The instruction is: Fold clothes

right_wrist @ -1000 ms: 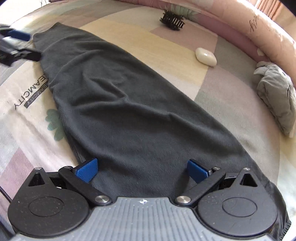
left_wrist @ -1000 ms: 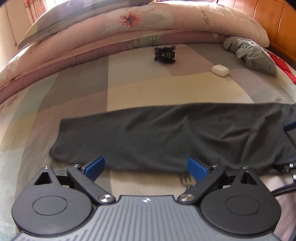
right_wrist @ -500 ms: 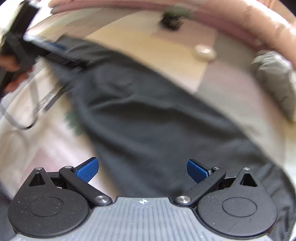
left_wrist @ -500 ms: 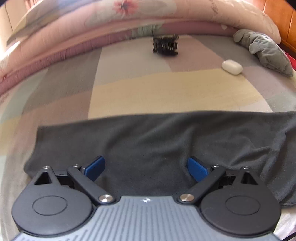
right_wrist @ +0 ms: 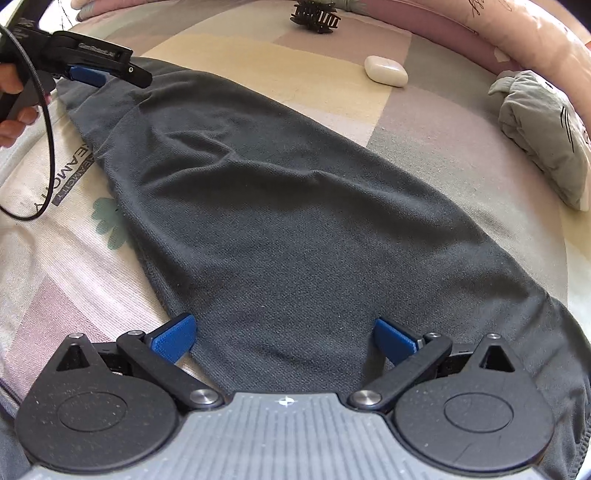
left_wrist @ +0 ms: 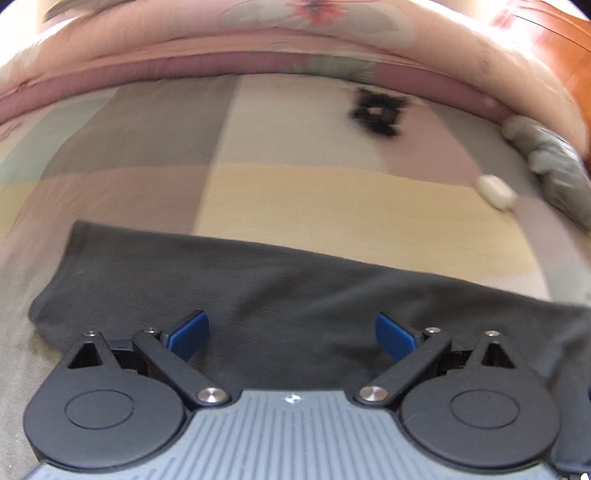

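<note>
A dark grey garment point(right_wrist: 288, 221) lies folded into a long strip on the bed. In the left wrist view the same garment point(left_wrist: 280, 295) runs from left to right under my left gripper point(left_wrist: 291, 334), which is open above its near edge. My right gripper point(right_wrist: 284, 338) is open too, low over the garment's other end, with cloth between its blue fingertips point(right_wrist: 175, 338). In the right wrist view the left gripper point(right_wrist: 92, 75) is at the garment's far end, held by a hand point(right_wrist: 13, 110).
A black hair claw point(right_wrist: 316, 16), a white earbud case point(right_wrist: 386, 70) and a folded grey cloth point(right_wrist: 543, 133) lie on the patchwork sheet beyond the garment. A pink floral duvet point(left_wrist: 295, 40) is piled at the back. A black cable point(right_wrist: 46, 140) loops from the left gripper.
My left gripper has moved forward over the garment's left end and swung left. The right gripper's view has settled after a blurred motion; it stays over the garment's near end.
</note>
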Demonstrator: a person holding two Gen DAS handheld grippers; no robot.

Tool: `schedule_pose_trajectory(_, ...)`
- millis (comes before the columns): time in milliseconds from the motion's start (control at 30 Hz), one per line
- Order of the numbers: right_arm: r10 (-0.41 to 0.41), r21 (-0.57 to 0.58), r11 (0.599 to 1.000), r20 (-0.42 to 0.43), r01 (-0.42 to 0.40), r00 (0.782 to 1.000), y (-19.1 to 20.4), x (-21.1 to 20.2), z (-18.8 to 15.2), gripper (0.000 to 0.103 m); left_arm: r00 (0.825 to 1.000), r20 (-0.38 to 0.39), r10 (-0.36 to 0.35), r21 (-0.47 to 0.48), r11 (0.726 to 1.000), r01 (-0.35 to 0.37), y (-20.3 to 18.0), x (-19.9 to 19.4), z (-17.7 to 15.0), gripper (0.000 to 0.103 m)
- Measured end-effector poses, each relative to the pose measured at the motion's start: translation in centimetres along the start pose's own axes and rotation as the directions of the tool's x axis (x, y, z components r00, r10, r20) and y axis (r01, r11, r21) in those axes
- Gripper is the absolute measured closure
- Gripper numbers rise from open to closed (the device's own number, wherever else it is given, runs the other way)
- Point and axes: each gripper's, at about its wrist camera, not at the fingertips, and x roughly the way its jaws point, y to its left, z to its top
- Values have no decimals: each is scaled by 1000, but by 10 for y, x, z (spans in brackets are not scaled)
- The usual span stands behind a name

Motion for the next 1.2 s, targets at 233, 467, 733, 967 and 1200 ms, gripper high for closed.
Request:
schedule_pose_trajectory(233, 2, -1, 1000, 10, -2, 1000, -2, -2, -3, 0, 995, 29, 95, -92, 991, -92, 16, -10, 11, 7)
schedule_pose_trajectory(467, 25, 73, 997, -1, -24, 1000, -20, -16, 0, 0, 999, 32, -24, 130, 991, 20, -42, -30, -10, 7)
schedule_pose_trajectory(733, 7, 175, 985, -21, -3, 1000, -48, -38, -15, 0, 996, -65, 64, 174, 983, -52, -78, -1, -18, 7)
schedule_pose_trajectory(967, -19, 241, 970, 8, 16, 1000, -67, -60, -36, 0, 999, -17, -48, 219, 974, 50, -130, -39, -2, 6)
schedule_pose_trajectory(1200, -52, 321, 946, -4, 51, 999, -96, -80, -83, 0, 935, -135, -327, 301, 886, 353, -251, -56, -9, 6)
